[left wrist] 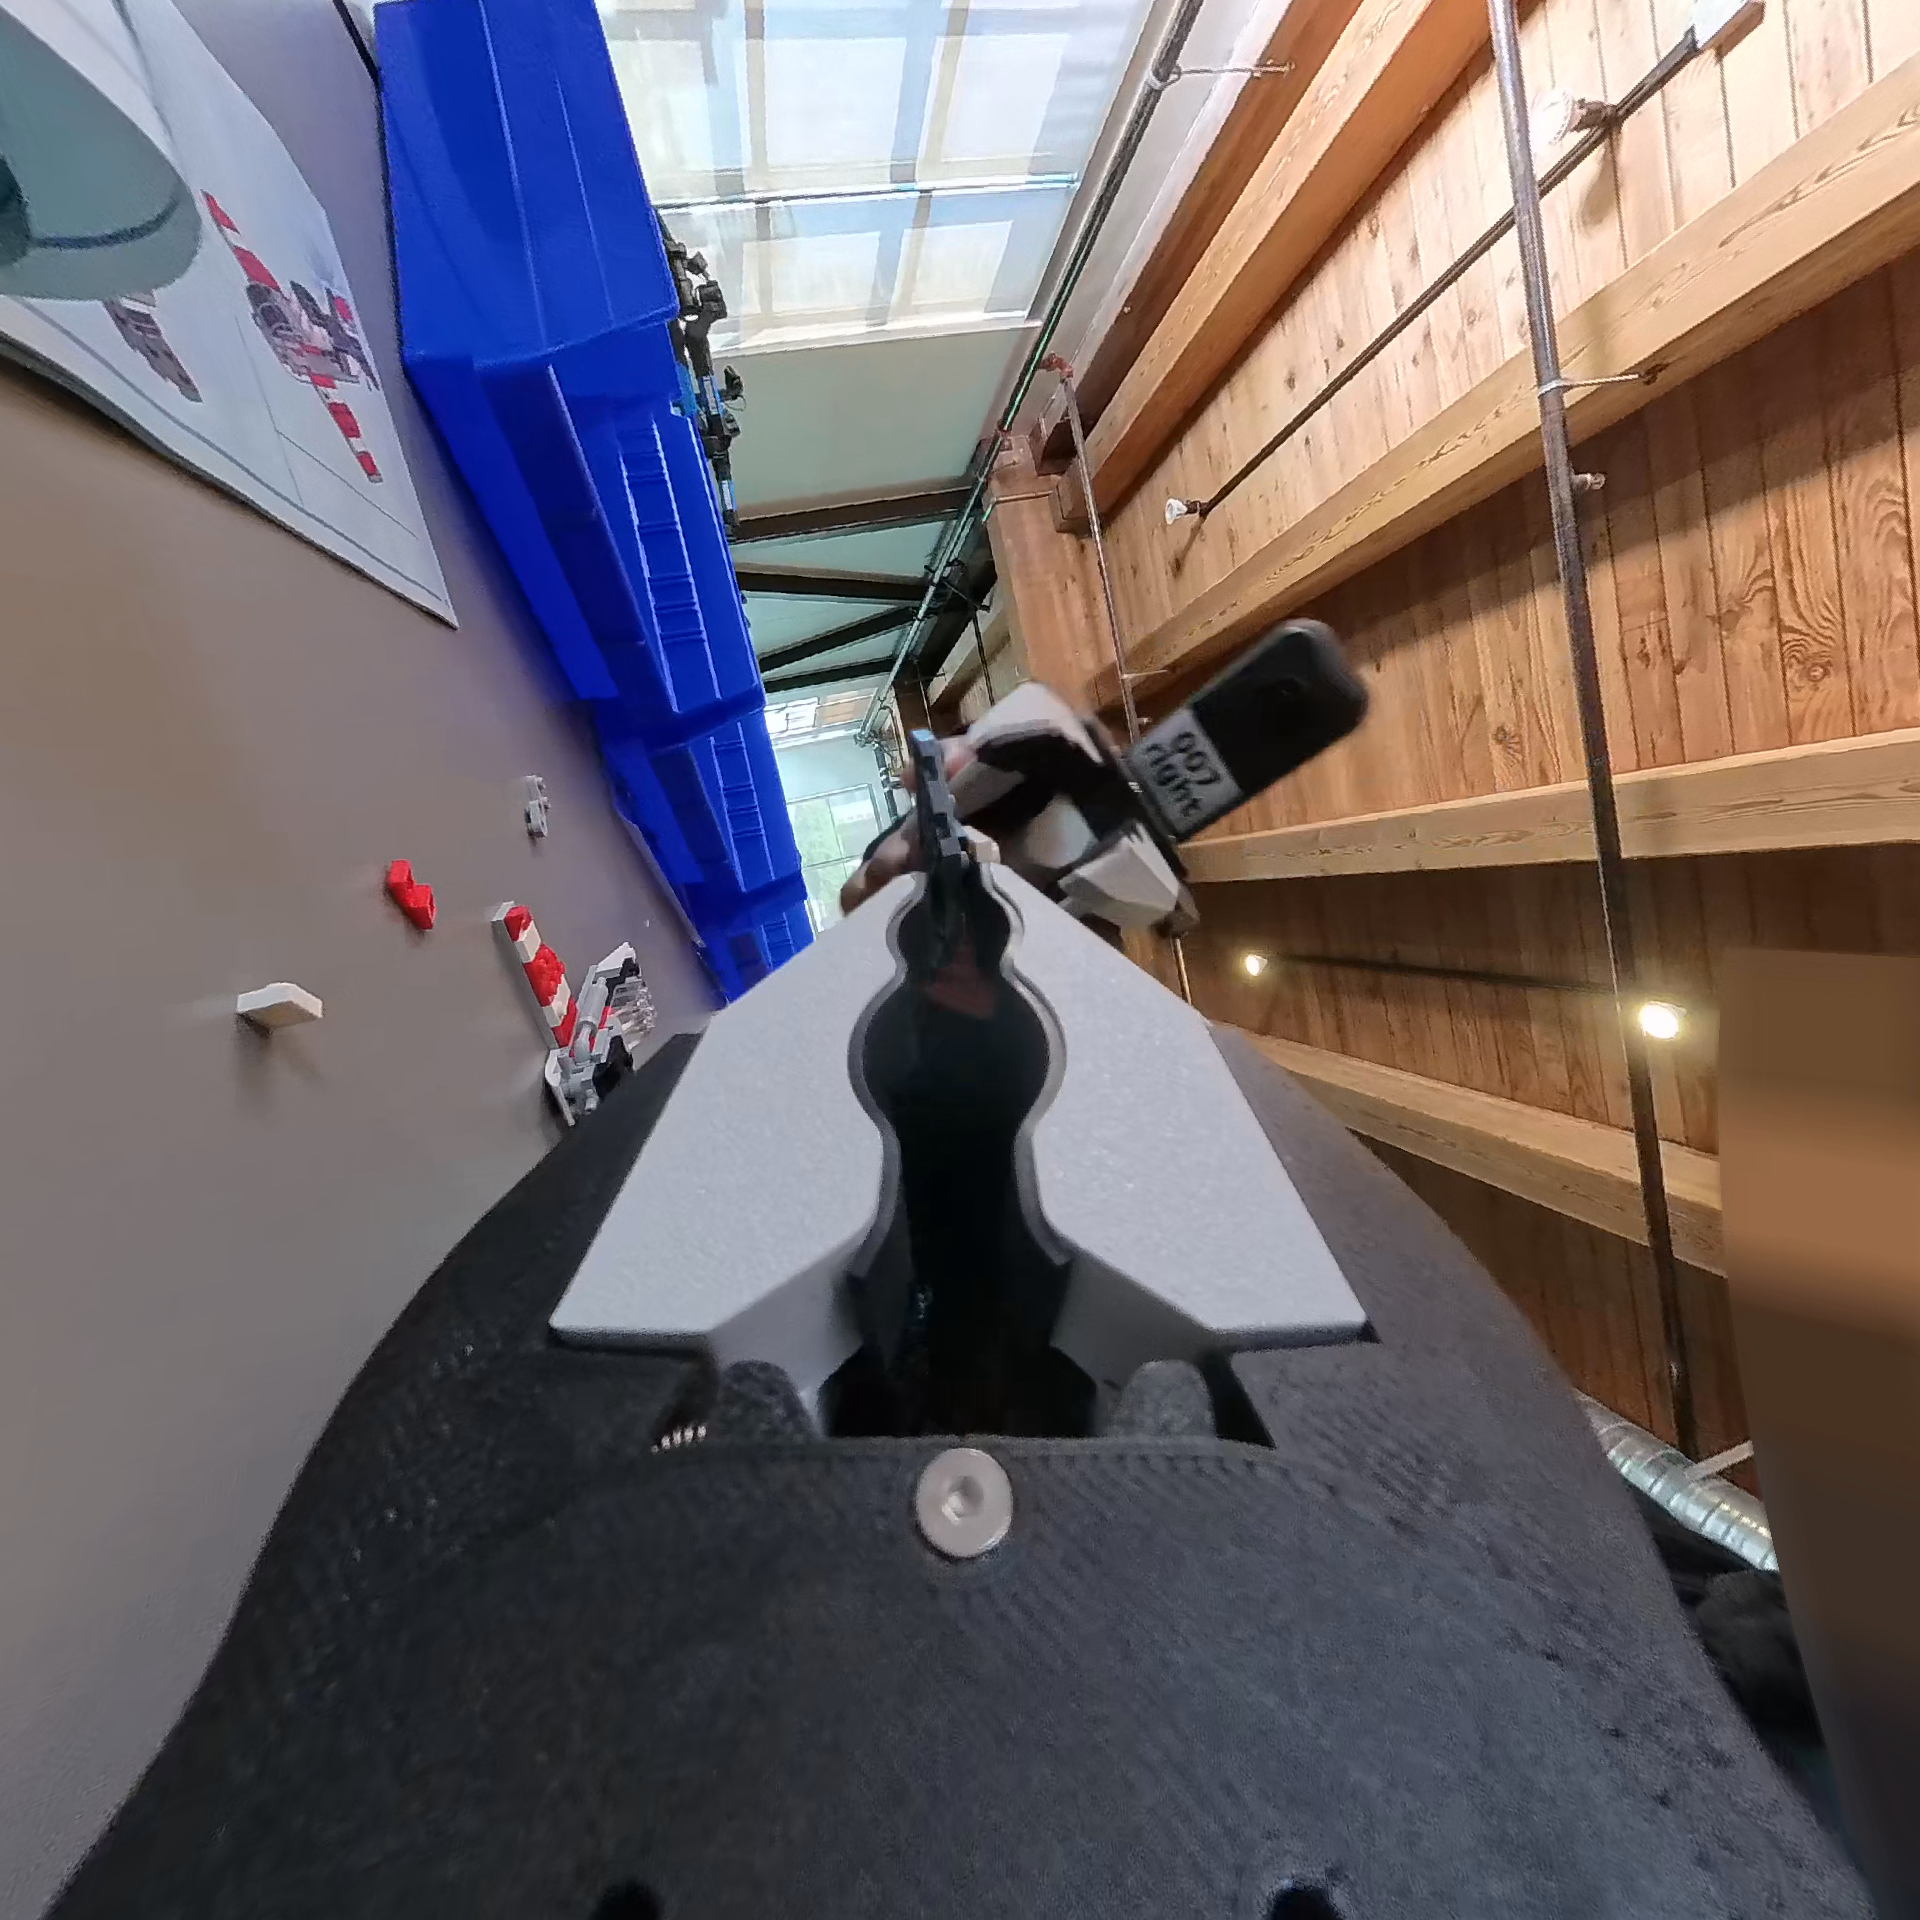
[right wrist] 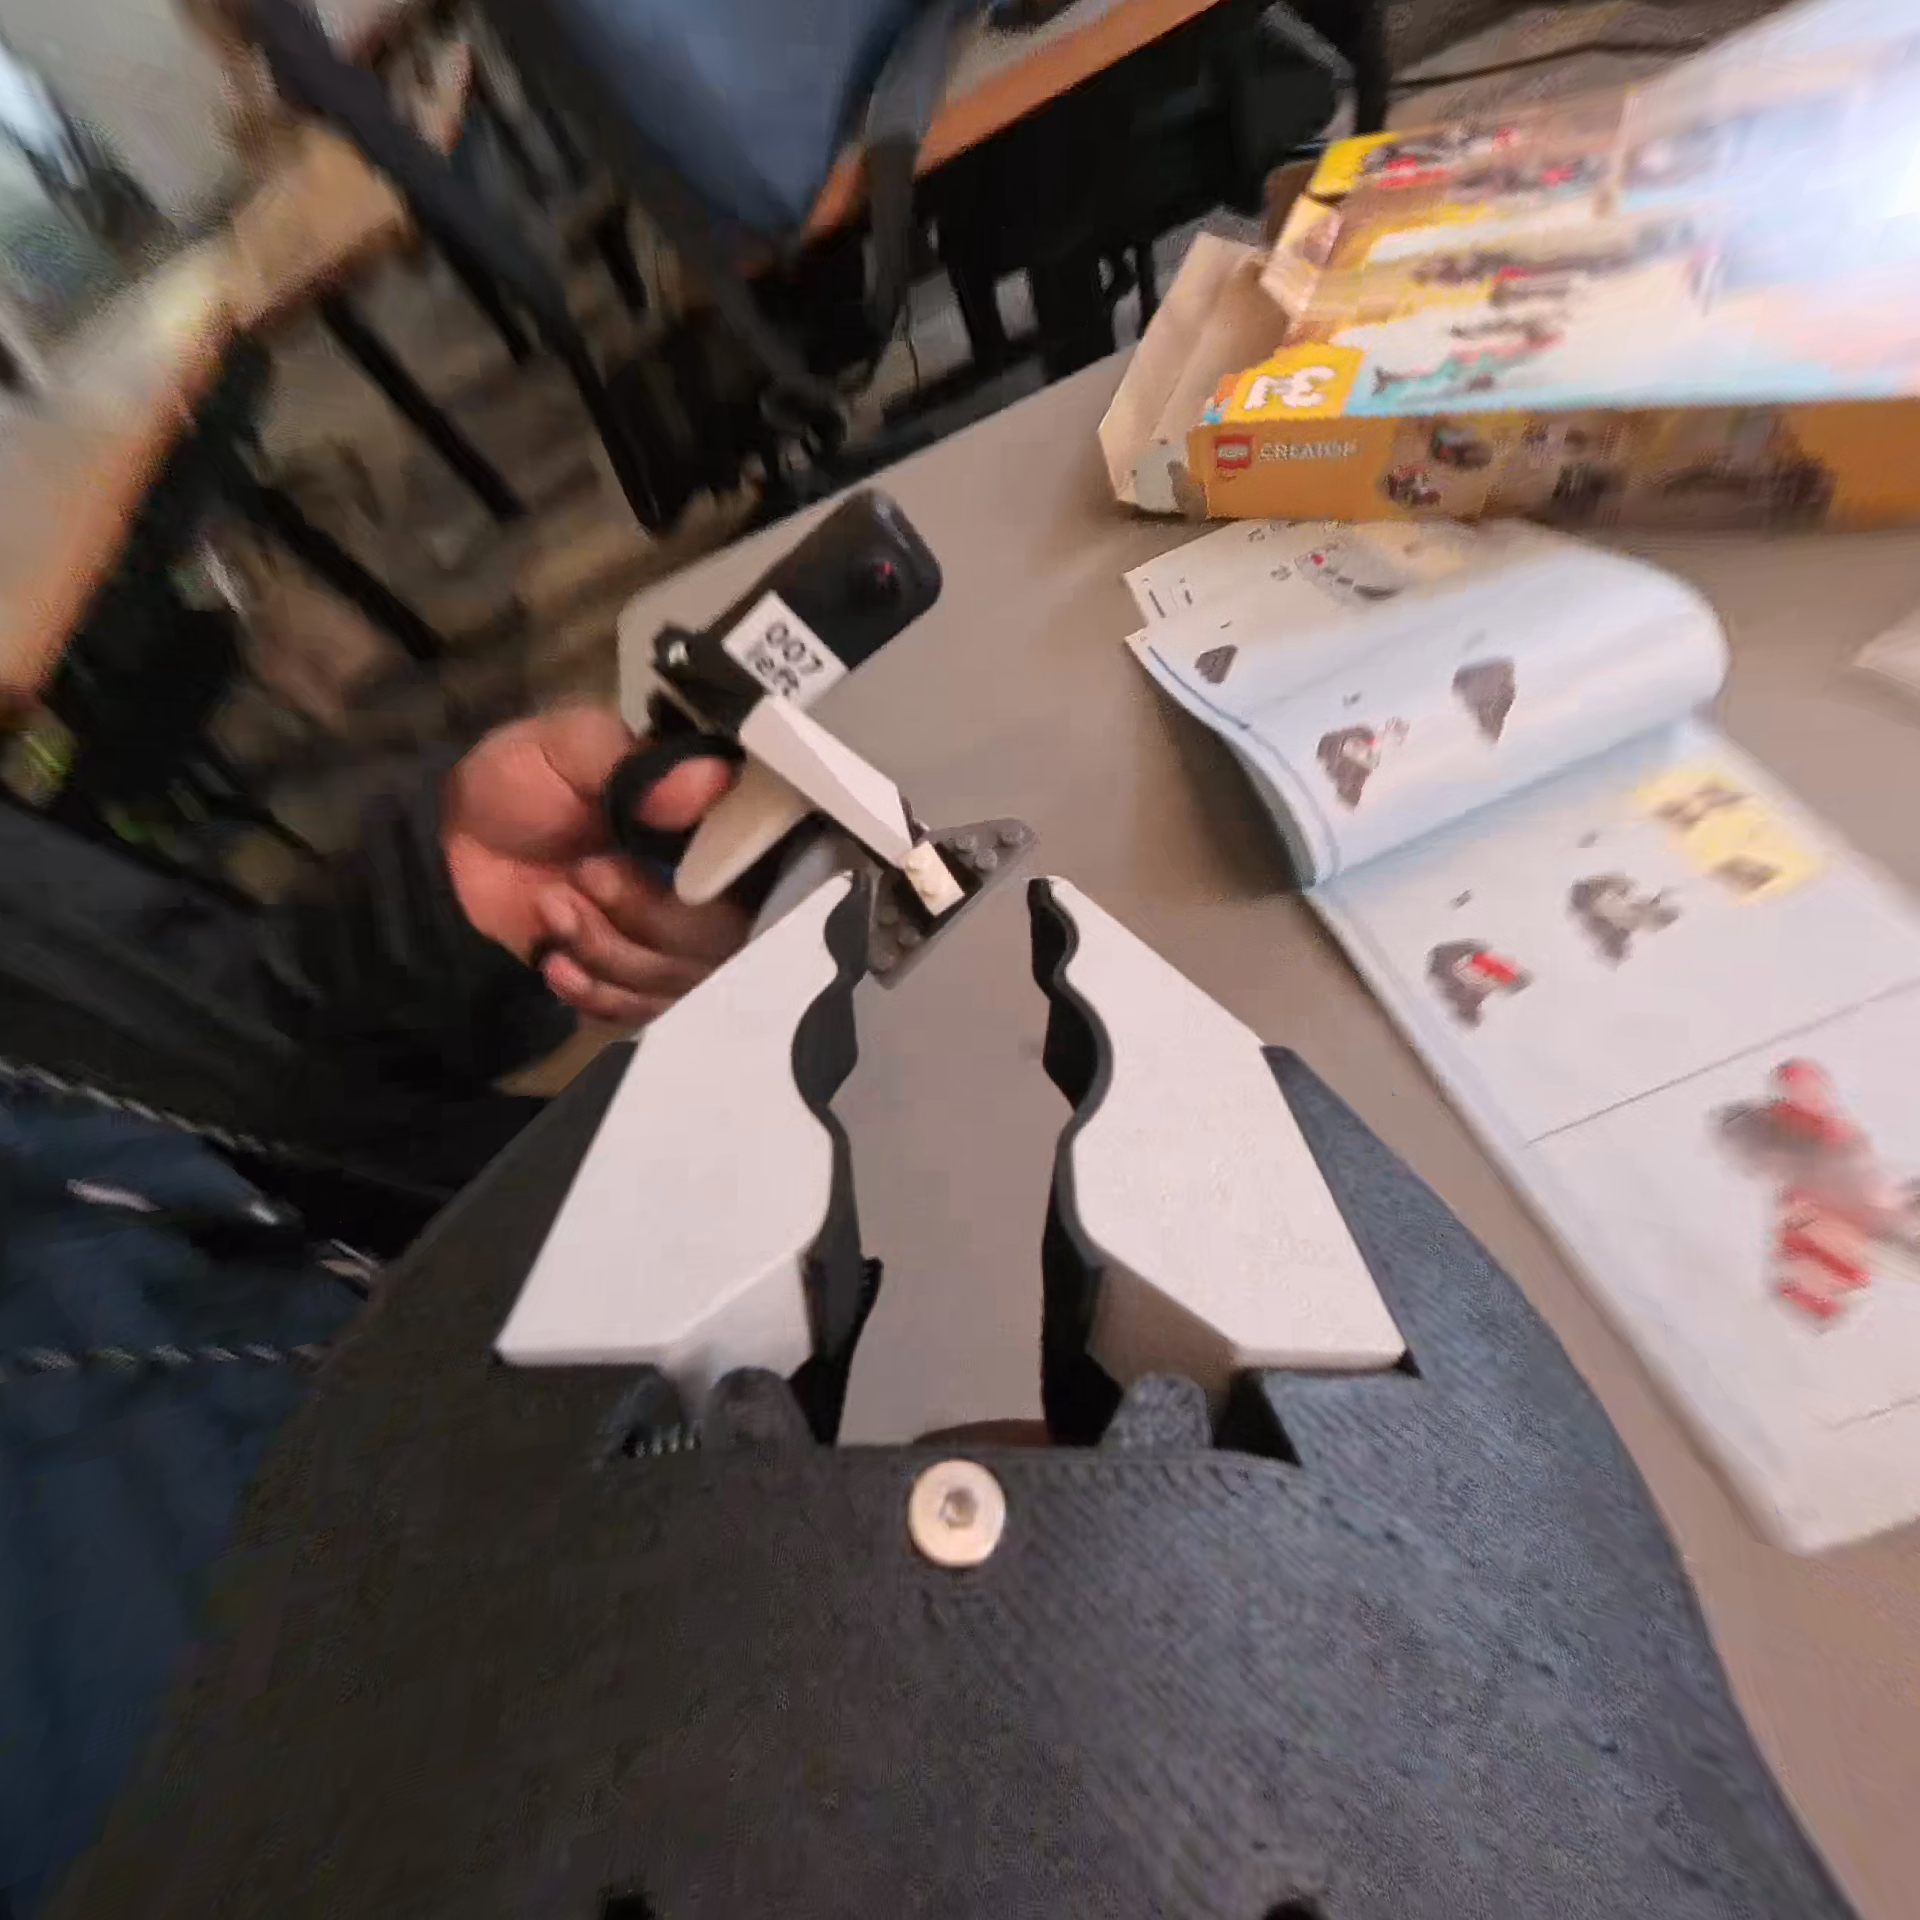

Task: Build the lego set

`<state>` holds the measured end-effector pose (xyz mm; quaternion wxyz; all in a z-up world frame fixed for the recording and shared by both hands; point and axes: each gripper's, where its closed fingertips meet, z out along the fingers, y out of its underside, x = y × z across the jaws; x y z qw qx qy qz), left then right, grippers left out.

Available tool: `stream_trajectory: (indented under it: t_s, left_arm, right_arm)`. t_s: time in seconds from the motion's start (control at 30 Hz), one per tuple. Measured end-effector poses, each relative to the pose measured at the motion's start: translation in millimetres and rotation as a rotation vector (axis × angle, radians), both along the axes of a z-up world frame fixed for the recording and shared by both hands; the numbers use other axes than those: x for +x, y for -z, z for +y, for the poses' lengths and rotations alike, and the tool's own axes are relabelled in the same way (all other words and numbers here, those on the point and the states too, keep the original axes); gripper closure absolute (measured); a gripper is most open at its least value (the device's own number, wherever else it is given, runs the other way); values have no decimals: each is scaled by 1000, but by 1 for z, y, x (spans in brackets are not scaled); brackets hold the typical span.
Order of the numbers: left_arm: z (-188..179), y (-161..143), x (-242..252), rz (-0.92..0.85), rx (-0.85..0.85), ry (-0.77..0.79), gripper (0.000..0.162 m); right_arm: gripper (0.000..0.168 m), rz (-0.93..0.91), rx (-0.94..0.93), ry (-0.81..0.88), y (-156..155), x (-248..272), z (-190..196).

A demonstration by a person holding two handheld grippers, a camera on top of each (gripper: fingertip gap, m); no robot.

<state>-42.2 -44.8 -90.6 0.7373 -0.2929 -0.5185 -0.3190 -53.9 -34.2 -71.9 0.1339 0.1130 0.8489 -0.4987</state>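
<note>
Over the grey-brown matte tabletop (right wrist: 1039, 582), the left gripper (right wrist: 914, 847) is pinching a thin, stiff dark-grey wedge plate (right wrist: 935, 914) with a small white brick (right wrist: 933, 881); the right gripper (right wrist: 940, 904) is hanging spread just beside it. Light and probably slippery: best gripped by its edges.

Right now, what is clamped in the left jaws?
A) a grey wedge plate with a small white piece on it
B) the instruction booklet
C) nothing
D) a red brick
A: in the right wrist view the left gripper pinches the grey wedge plate carrying a small white piece, while the right gripper stands open around it.
</note>
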Motion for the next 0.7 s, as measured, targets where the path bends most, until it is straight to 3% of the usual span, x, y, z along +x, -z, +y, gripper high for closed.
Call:
stream_trajectory:
  t_s: [0.1,0.2,0.7]
  left_arm:
    - [7,-3,2,15,0,21,156]
    - [14,-6,5,34,-5,45,156]
    - [16,-15,13,104,-34,75,156]
  right_arm:
    - [136,-234,-90,81,0,5,3]
    - [134,-354,-123,108,0,9,4]
    - [136,-583,-207,19,-2,22,8]
